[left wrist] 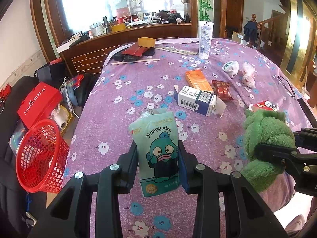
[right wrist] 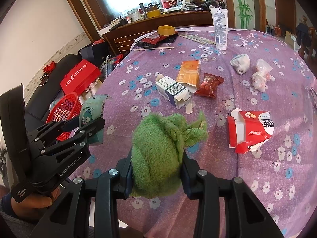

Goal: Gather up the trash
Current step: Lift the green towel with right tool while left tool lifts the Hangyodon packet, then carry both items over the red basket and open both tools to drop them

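Your left gripper (left wrist: 158, 156) fingers clamp a pale teal cartoon tissue pack (left wrist: 156, 150); your right gripper (right wrist: 157, 170) fingers squeeze a bunched green terry towel (right wrist: 158, 148) above the desk (right wrist: 257, 178).

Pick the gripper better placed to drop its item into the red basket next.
Left. The left gripper, shut on the tissue pack, is on the table side nearest the red basket off that edge. The right gripper holds the green towel farther away.

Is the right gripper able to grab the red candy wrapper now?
Probably not yet: the right gripper is shut on the green towel. The candy wrapper lies uncovered, beyond the blue-and-white box.
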Tool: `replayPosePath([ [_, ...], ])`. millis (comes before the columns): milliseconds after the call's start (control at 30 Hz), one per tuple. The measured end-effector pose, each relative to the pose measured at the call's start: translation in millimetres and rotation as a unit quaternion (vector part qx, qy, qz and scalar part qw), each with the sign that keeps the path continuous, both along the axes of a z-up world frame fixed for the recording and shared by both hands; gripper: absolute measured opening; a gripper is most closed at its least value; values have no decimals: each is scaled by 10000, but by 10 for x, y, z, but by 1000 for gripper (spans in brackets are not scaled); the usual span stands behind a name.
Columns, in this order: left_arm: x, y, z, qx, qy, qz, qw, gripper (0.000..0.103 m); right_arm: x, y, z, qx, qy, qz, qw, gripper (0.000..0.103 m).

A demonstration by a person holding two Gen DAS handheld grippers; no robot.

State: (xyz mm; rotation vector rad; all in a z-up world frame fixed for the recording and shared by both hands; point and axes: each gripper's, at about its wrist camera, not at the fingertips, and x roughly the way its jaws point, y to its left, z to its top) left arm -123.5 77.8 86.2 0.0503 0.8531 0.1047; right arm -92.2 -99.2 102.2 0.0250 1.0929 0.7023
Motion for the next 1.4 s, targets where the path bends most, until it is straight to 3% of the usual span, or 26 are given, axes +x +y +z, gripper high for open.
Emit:
replayPosePath([
  [1400, -112, 353, 58, -229, -140, 459, 9986, 35, -32, 340, 6, -167, 42, 353, 9992, 42],
])
